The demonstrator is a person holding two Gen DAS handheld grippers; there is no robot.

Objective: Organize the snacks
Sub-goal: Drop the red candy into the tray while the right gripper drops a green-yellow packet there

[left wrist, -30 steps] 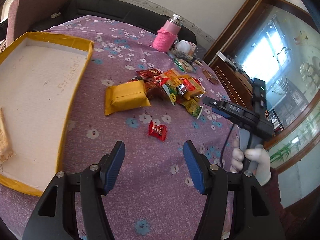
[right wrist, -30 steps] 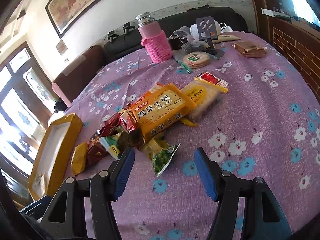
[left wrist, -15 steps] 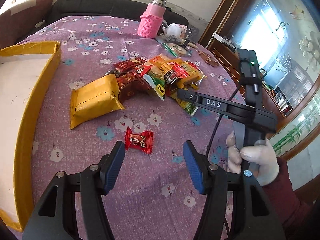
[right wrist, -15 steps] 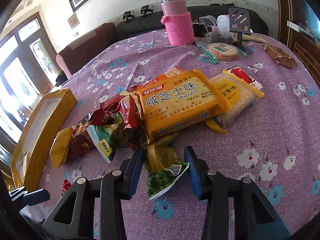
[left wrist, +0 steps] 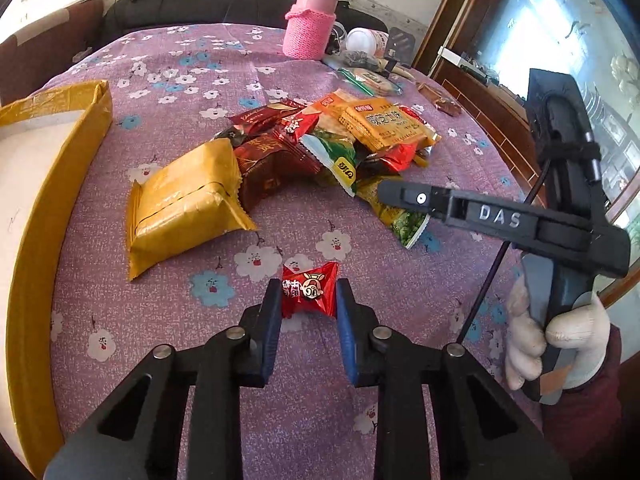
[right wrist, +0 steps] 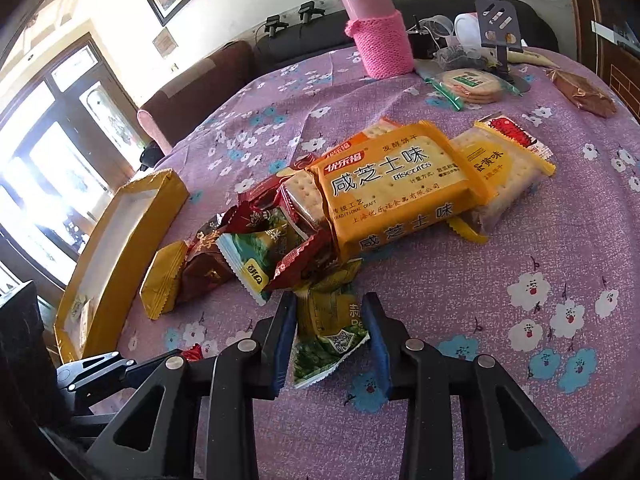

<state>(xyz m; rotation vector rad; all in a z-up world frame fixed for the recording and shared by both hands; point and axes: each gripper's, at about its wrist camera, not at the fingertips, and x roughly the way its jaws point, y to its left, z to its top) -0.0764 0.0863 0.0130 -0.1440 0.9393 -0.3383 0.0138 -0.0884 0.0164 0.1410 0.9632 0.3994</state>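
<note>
Here your left gripper [left wrist: 306, 298] is closing on the small red candy wrapper [left wrist: 309, 289] at lower centre, while your right gripper [right wrist: 330, 320] clamps the green-and-yellow snack packet [right wrist: 329, 326]. At the left edge, the yellow-rimmed shallow cardboard box [left wrist: 60, 152] shows only its white floor.

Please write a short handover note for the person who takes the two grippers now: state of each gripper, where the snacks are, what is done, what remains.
Left gripper: jaws closing on the small red candy, which lies on the tablecloth.
Right gripper: shut on the green pea packet at the near edge of the snack pile.
Yellow tray: left of the pile; no pile snacks seen inside.
Done: both picks started.
Left: carry these two to the tray, probably, then the gold packet, biscuits and the rest.
</note>
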